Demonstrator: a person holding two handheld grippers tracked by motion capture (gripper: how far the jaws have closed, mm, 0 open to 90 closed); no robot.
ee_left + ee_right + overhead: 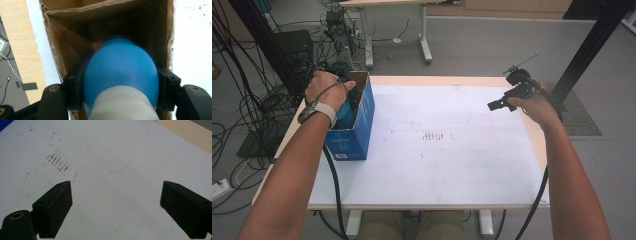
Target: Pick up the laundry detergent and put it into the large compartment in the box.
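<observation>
An open cardboard box point(357, 132), blue on the outside, stands at the table's left edge. My left gripper point(120, 82) reaches down into the box point(62, 40) and is shut on a blue rounded object with a white end point(120, 67). Its black pads point(75, 85) press on both sides of the object. In the high view a hand covers the left gripper point(343, 92), and a teal patch of the blue object point(344, 114) shows beneath the hand. My right gripper point(499, 104) hovers over the table's far right. Its jaws are wide apart in the right gripper view point(116, 205), with nothing between them.
The table carries a white sheet point(452, 165) with brown smudges point(434, 136) in the middle and a wooden rim point(539, 150) on the right. Black frame posts point(592, 45) stand at both far corners. Cables point(242, 125) crowd the floor to the left.
</observation>
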